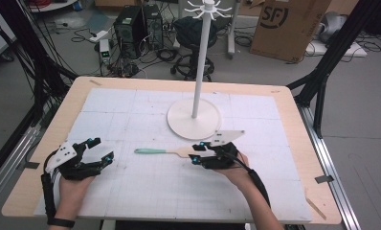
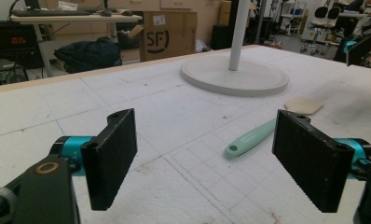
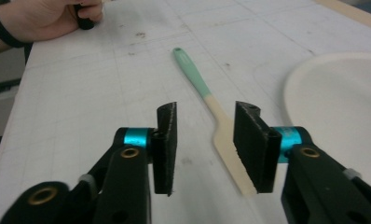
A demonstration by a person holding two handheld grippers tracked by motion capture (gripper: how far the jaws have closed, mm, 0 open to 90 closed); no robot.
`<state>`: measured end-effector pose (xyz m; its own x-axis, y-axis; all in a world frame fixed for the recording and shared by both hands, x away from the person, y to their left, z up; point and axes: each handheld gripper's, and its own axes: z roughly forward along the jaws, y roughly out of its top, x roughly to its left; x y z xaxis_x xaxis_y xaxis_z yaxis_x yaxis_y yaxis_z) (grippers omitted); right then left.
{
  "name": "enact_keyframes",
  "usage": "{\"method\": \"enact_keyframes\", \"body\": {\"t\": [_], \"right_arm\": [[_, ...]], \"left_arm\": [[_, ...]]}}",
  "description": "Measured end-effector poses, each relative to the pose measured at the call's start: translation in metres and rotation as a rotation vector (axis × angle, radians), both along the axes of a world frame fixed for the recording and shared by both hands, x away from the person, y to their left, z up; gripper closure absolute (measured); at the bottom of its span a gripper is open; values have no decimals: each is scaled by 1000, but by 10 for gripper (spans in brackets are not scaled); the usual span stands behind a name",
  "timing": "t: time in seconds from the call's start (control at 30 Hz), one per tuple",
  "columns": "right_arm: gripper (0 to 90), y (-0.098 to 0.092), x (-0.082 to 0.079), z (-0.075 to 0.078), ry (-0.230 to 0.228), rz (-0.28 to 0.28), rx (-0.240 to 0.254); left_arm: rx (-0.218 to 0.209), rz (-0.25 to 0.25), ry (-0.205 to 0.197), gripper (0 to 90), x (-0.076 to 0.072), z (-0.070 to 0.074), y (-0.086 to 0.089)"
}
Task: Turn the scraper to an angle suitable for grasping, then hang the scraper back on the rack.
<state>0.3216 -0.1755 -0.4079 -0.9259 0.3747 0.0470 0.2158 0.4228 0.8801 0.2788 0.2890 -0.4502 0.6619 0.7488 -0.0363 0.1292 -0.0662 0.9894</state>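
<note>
From the high view, I see a flat wooden spatula with a mint-green handle (image 1: pixel 163 152) lying on the white gridded table mat (image 1: pixel 131 191), its long axis left to right, handle end toward my left gripper (image 1: pixel 98 149), blade at my right gripper (image 1: pixel 196 152), just in front of the round white stand base (image 1: pixel 179 122). In the left gripper view, my jaws stand wide apart, empty; the spatula points handle-first toward them. In the right gripper view, my jaws are spread, and the blade lies partly behind the right-hand jaw; I cannot tell whether they touch.
</note>
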Motion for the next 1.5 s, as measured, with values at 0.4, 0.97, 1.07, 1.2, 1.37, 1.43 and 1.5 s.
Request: {"method": "enact_keyframes", "body": {"t": [0.4, 0.97, 1.07, 1.2, 1.37, 1.43, 1.5], "right_arm": [[279, -75, -17, -16, 10, -166, 155], [188, -68, 2, -8, -42, -186, 144], [179, -56, 11, -4, -50, -154, 122], [170, -35, 22, -3, -43, -113, 90], [166, -8, 32, -6, -24, -63, 43], [166, 3, 36, -7, -22, -46, 29], [167, 14, 38, -10, -20, -28, 17]], "left_arm": [[6, -4, -7, 215, -1, 0, -1], [9, -5, -9, 210, -1, 0, -1], [15, -8, -13, 208, -1, 0, -2], [13, -5, -19, 205, -2, 0, -2], [15, -5, -19, 203, -2, 0, -2], [16, -5, -19, 203, -2, 0, -1], [11, -3, -16, 202, -2, 0, -1]]}}
